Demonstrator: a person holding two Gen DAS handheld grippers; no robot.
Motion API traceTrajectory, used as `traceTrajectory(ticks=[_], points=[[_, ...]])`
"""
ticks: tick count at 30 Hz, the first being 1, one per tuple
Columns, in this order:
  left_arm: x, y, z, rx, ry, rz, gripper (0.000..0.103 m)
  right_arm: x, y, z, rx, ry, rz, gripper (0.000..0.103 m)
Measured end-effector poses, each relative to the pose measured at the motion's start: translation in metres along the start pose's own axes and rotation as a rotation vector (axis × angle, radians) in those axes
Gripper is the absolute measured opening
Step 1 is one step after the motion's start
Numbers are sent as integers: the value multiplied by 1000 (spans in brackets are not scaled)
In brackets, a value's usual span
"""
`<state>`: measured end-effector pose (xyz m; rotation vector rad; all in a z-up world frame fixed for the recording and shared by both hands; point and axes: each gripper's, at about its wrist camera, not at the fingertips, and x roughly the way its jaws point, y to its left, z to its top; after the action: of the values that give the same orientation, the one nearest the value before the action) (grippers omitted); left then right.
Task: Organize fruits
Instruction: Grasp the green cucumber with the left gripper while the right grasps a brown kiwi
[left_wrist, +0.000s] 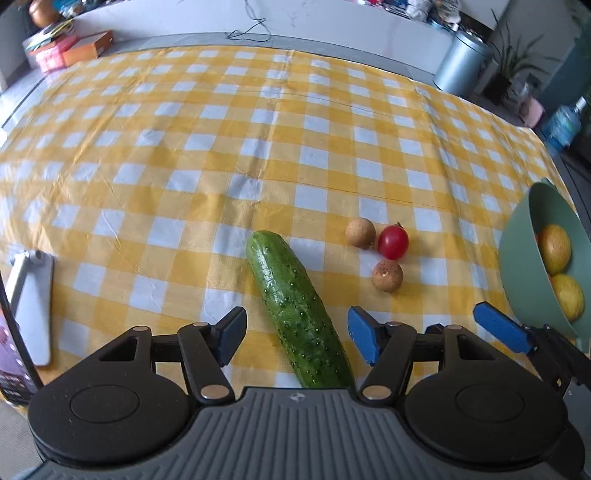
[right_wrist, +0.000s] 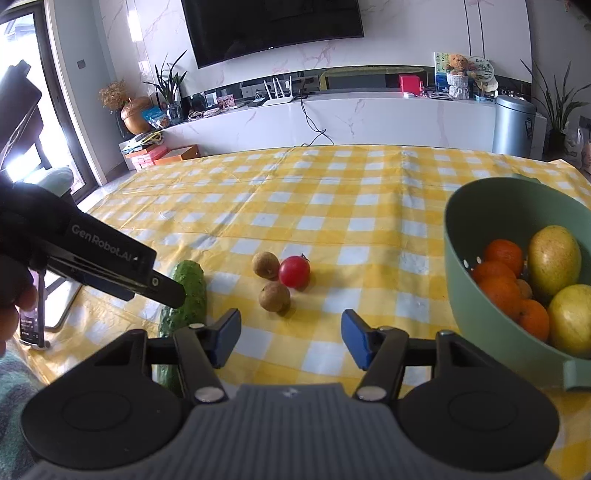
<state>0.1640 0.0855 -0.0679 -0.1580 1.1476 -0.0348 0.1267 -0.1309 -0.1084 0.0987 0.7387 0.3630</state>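
Note:
A green cucumber (left_wrist: 299, 310) lies on the yellow checked tablecloth (left_wrist: 258, 147), its near end between the open fingers of my left gripper (left_wrist: 297, 338), untouched. To its right lie two brown longans (left_wrist: 361, 232) (left_wrist: 387, 276) and a red cherry tomato (left_wrist: 393, 242). A green bowl (left_wrist: 517, 266) at the right holds yellow fruit. In the right wrist view my right gripper (right_wrist: 291, 338) is open and empty, just short of the longans (right_wrist: 274, 296) and tomato (right_wrist: 294, 271). The bowl (right_wrist: 480, 317) holds oranges and yellow fruit. The cucumber (right_wrist: 186, 295) lies left, partly behind the left gripper's body.
A phone on a white stand (left_wrist: 31, 306) is at the table's left edge. One blue finger of the right gripper (left_wrist: 502, 326) shows near the bowl. Boxes (left_wrist: 74, 50) and a metal bin (left_wrist: 465, 62) stand beyond the table's far edge.

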Motion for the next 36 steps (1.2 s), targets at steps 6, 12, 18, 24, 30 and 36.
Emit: traceTrajectory(ticks=[6,12,18,24,30,36], points=[[13,8,-7,-94,5,-5,74,20,7,0,-63,6,-3,43],[26,7,-13,-109,9,-26,74,34,11,-2,-88,8,0,41],[29,8,-18,-110,-47,-15,66,48,19,-3,-153,9,-17,33],[27,7,-20,-98,-73,-47,51,57,22,-3,-184,7,-34,33],[28,10,-22,-115,-83,-64,50,64,27,-3,-218,-5,-44,33],[29,10,-23,-105,-91,-67,53,69,29,-4,-229,4,-49,24]])
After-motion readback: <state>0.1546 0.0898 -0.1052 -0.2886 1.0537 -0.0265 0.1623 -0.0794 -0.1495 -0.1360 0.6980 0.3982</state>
